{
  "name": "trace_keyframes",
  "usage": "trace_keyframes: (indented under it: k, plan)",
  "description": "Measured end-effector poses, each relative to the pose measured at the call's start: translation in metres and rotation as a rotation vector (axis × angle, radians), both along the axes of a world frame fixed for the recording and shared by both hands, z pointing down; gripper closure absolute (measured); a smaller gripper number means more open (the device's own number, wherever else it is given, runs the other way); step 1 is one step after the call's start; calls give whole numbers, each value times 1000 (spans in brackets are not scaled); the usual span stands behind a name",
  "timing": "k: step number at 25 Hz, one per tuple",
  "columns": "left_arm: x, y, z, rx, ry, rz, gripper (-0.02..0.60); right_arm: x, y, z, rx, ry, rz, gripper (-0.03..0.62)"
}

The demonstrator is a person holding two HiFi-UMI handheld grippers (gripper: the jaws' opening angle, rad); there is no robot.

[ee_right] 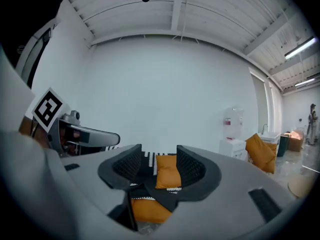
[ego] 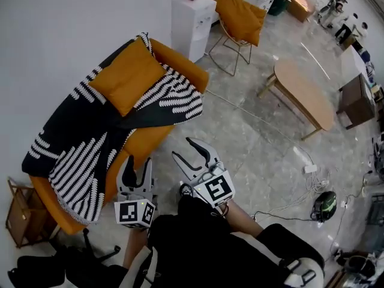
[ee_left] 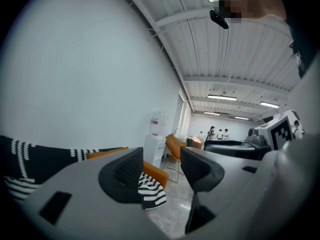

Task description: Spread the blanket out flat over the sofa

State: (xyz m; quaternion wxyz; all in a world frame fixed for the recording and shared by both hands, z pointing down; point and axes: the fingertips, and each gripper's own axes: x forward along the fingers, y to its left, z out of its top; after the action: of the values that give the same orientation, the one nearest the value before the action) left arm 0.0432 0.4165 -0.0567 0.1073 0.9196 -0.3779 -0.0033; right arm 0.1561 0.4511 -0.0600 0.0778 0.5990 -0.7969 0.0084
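Note:
An orange sofa (ego: 180, 65) stands against the white wall. A black blanket with white stripes (ego: 84, 155) lies rumpled over its back and seat, one end hanging over the front edge at the left. An orange cushion (ego: 126, 75) rests on top of the blanket. Both grippers hang in front of the sofa, apart from it. My left gripper (ego: 135, 167) is open and empty; its view shows the blanket's corner (ee_left: 150, 194) beyond the jaws. My right gripper (ego: 193, 150) is open and empty too, and the cushion (ee_right: 167, 173) shows far off between its jaws.
A white water dispenser (ego: 192, 23) stands past the sofa's right end, then an orange chair (ego: 240, 17). An oval wooden table (ego: 303, 92) is at the right. Cables and a power strip (ego: 310, 170) lie on the floor. A wooden crate (ego: 21, 218) sits left.

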Motion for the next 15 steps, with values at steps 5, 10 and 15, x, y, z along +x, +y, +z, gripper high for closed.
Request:
trace_keyframes:
  k: [5, 10, 15]
  plan:
    - [-16, -26, 19, -28, -32, -131, 356, -2, -35, 19, -30, -19, -109, 367]
    - [-41, -47, 49, -72, -62, -244, 356, -12, -72, 44, -63, -4, -199, 365]
    - [-74, -66, 89, -132, -98, -328, 356, -28, -104, 80, -127, -21, -263, 365]
